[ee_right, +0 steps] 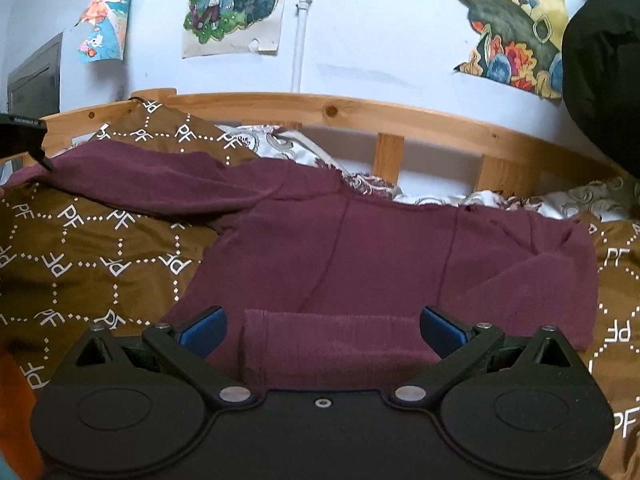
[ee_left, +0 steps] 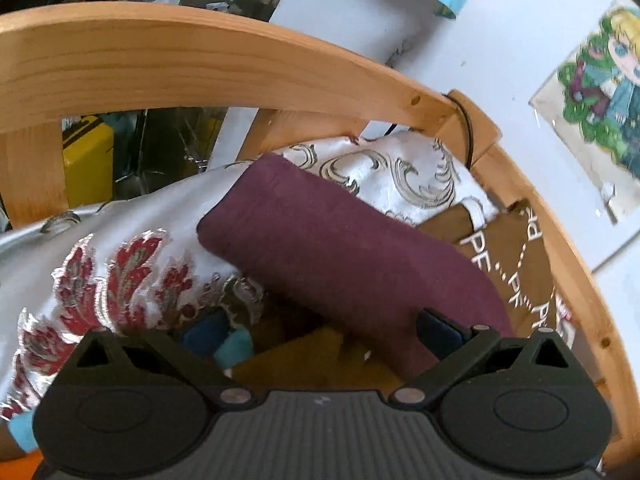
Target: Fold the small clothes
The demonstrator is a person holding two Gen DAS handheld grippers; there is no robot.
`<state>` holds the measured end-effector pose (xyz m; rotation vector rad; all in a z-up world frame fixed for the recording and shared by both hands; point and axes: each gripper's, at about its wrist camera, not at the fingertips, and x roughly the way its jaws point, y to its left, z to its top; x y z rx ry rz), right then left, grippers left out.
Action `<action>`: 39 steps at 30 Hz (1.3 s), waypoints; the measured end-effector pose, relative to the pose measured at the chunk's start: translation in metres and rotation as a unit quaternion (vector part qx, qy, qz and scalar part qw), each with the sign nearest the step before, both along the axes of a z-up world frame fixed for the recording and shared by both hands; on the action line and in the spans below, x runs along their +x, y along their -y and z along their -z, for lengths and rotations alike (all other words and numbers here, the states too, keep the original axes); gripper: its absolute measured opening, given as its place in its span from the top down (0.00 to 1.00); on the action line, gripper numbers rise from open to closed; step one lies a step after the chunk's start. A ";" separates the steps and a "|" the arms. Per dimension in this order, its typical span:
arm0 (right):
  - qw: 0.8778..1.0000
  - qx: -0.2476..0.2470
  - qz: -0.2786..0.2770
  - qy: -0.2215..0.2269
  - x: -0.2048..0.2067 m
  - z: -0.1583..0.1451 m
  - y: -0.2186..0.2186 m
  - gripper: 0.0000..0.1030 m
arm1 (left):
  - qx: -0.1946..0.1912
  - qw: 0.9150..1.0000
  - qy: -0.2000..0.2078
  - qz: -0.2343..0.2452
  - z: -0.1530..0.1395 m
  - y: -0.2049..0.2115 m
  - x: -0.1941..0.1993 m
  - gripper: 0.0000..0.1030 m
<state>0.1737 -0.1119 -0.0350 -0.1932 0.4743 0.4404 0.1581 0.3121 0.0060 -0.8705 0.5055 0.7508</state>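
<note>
A maroon long-sleeved top [ee_right: 380,248] lies spread on a brown blanket [ee_right: 88,248] printed with white "PF" letters. My right gripper [ee_right: 322,332] is open at the top's near edge, and a folded-in sleeve cuff [ee_right: 340,344] lies between its blue pads [ee_right: 204,330]. The other sleeve [ee_right: 160,180] stretches left to my left gripper [ee_right: 24,136], whose tip touches the sleeve's end. In the left wrist view that sleeve [ee_left: 340,248] runs diagonally down to the right pad [ee_left: 440,332]. The left gripper [ee_left: 324,336] stands open, its left pad partly hidden and blurred.
A wooden bed rail [ee_right: 360,114] curves behind the top, and its corner [ee_left: 460,116] is close to the left gripper. A white quilt with red and grey scrolls [ee_left: 120,276] lies bunched by the rail. Posters [ee_right: 236,4] hang on the wall. A black garment [ee_right: 604,60] hangs at the right.
</note>
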 end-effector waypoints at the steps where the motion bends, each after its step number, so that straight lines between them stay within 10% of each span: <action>1: 1.000 -0.002 -0.001 -0.001 0.000 0.001 0.000 0.01 | -0.004 1.000 0.004 -0.005 0.000 -0.003 0.001 0.01; 9: 1.000 -0.017 -0.008 -0.007 -0.004 0.007 0.000 0.01 | 0.003 0.997 0.043 -0.065 0.000 0.005 -0.016 0.15; 16: 1.000 -0.016 0.004 -0.012 -0.004 0.009 0.007 0.01 | 0.003 0.993 0.075 -0.092 0.000 0.004 -0.029 0.88; 25: 1.000 -0.018 0.016 -0.021 -0.007 0.014 0.015 0.01 | 0.137 0.984 0.100 -0.061 -0.026 0.038 -0.025 0.97; 29: 1.000 -0.022 0.016 -0.013 -0.009 0.012 0.016 0.01 | 0.222 0.967 0.124 -0.019 -0.040 0.067 -0.022 0.97; 34: 0.999 -0.030 0.015 0.002 -0.014 0.007 0.022 0.01 | 0.325 0.924 0.177 0.093 -0.054 0.120 -0.013 0.97; 39: 0.999 -0.035 0.037 0.016 -0.016 0.003 0.042 0.01 | 0.306 0.893 0.220 0.244 -0.049 0.180 -0.007 0.97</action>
